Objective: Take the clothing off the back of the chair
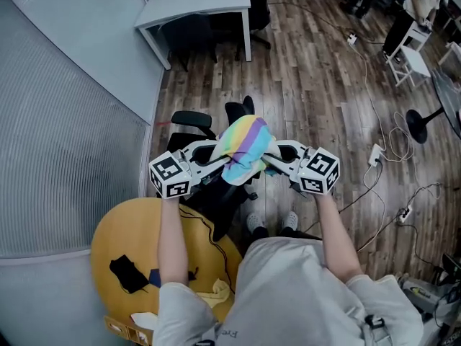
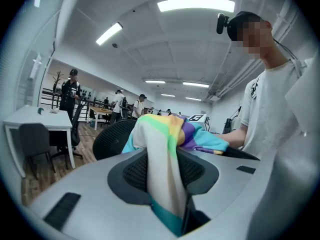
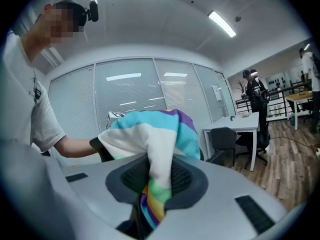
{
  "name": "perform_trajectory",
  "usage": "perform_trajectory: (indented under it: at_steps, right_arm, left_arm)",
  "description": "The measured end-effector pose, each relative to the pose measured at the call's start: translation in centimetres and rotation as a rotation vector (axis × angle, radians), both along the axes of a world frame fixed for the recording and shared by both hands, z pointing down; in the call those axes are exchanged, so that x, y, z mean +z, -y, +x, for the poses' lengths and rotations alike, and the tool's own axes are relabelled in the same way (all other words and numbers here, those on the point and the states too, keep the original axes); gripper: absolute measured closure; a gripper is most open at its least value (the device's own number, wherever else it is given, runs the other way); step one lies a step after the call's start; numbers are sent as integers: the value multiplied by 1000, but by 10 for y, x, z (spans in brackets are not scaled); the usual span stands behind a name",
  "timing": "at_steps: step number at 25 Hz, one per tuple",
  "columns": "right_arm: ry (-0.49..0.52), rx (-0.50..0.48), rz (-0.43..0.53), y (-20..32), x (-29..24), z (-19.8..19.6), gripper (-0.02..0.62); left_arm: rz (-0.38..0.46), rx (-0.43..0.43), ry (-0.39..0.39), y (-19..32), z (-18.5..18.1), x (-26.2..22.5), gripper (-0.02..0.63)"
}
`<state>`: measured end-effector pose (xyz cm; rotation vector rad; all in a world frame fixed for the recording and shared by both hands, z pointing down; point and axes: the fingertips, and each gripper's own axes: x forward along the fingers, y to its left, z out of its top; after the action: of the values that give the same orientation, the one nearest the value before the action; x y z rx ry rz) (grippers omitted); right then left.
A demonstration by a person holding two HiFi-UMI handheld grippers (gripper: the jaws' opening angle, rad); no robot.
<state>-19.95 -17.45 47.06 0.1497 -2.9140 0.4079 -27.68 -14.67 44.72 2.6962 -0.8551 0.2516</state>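
Room: open office with a wood-plank floor (image 1: 317,85). Places are given from the chair (image 1: 193,120).

1. Yellow cushion (image 1: 130,225): round, on the floor just beside the chair on the person's left, with small dark and yellow items lying on it. Not part of the task.
2. Left tool (image 1: 222,161): at the chair's top edge, clenched on a white-and-green fold of the clothing (image 1: 245,146). The fabric is pinched between the pads and hangs below them.
3. Right tool (image 1: 269,158): at the opposite side of the chair's top, likewise clamped on a fold, striped at its lower end. The two tools face each other, probably so the garment lifts evenly without snagging.
4. Clothing: rainbow-striped, bunched over the top of the chair back between the two tools. It appears still draped there, not yet lifted clear.
5. Chair: black, mesh-backed, with armrests, mostly covered by items 2–4.
6. Table (image 1: 202,6): white, well beyond the chair.
7. Fan (image 1: 419,125) and cables (image 1: 374,153): on the floor, well to the chair's right.
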Motion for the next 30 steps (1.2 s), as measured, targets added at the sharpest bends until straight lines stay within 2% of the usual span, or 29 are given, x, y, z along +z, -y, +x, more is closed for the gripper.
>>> perform_trajectory:
  at_steps: [7,13,20,24,30]
  right_arm:
    - [0,71,15,3,-4,0,513]
    - [-22,106,42,3,-9,2,517]
    - [-9,142,67,5,-23,7,518]
    - [-1,164,96,4,-32,9,517]
    - [9,212,158,6,-53,13,517]
  left_arm:
    - [45,-179,162,-1,-3,-7,480]
    - [57,-280,267,-3,-7,-11,491]
    - [59,-318,348,-6,-8,-21,491]
    - [98,-346,374,-6,-8,-35,491]
    - [165,-415,472,-1,-8,-61,491]
